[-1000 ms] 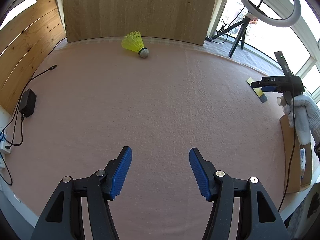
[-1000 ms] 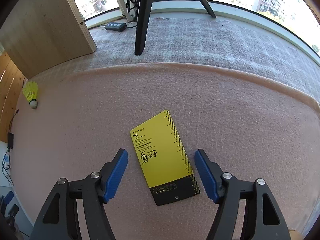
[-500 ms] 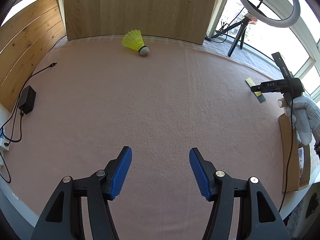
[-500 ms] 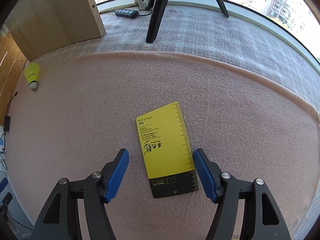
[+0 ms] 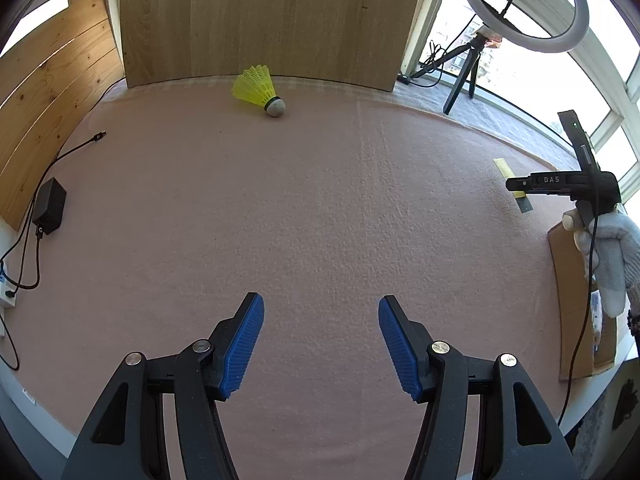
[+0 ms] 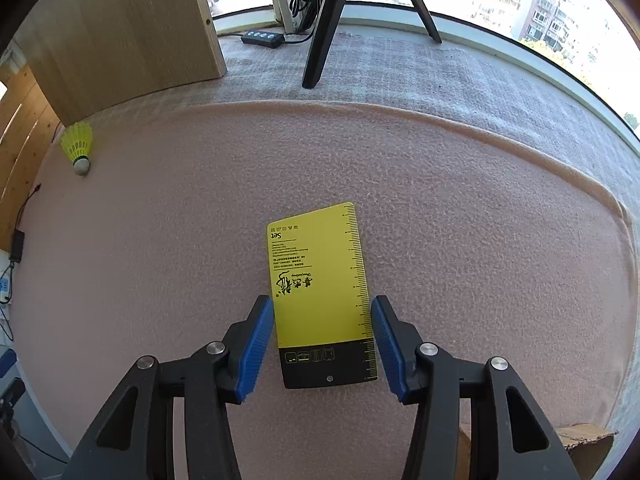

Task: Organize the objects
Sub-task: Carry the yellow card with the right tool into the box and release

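Pink felt-covered tabletop (image 5: 320, 200) lay broadly open, yellow plastic shuttlecock (image 5: 259, 90) near upright wooden panel (image 5: 264, 20) at back, black power adapter (image 5: 50, 205) at left edge, black tripod leg (image 6: 324, 24) behind.

Two fisheye views, each mounted on a hand-held gripper, looking steeply down along its fingers at a pink mat (image 5: 320, 208). Left wrist view: set back over the near edge, facing far toward a wooden panel (image 5: 272, 16), taking in most of the mat. Right wrist view: close above a yellow card (image 6: 320, 280), facing far toward windows. Shared by both: mat, card, panel, yellow shuttlecock (image 5: 260, 90).
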Demonstrator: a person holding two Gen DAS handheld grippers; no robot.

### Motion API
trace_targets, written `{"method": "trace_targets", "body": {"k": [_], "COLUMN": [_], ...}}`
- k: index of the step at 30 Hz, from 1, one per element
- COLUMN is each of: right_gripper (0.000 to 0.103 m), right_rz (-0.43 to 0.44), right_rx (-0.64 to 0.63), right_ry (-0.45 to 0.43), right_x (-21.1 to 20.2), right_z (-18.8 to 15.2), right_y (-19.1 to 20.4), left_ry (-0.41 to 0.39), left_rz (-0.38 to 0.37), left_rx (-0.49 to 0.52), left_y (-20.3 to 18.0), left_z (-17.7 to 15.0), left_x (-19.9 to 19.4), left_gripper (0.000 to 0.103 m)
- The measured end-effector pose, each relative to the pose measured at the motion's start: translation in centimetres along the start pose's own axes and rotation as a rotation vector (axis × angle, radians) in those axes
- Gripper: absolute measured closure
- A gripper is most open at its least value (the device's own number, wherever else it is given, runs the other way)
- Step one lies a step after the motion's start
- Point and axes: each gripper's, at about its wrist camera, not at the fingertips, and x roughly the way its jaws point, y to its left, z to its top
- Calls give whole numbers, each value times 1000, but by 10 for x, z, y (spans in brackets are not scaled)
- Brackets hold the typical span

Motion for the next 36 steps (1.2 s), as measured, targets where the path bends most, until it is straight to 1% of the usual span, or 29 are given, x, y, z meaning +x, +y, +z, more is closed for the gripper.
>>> {"method": "trace_targets", "body": {"k": [5, 8, 12, 15, 21, 29, 36], "right_gripper": [57, 57, 57, 57, 57, 57, 57], "right_rz": [35, 39, 48, 47, 7, -63, -92], "right_rx": [23, 39, 90, 141, 253, 355, 415], "right_ry": [-68, -110, -154, -182, -228, -233, -227], "right_x": [-34, -57, -74, -93, -126, -146, -150], "right_z": [-24, -40, -65, -91, -147, -208, -237], "right_y": [5, 6, -12, -26, -56, -84, -98], "left_ry": [-2, 3, 6, 7, 17, 28, 32], "left_rz": [-25, -43, -78, -92, -116, -145, -167], "left_rx": [27, 52, 91, 105, 130, 170, 214], "left_y": [-10, -17, -26, -33, -44, -61, -79], "left_z": [1, 1, 2, 2, 1, -1, -3], "left_x": [1, 4, 5, 5, 8, 11, 11], "left_gripper": [40, 40, 40, 40, 40, 40, 40]}}
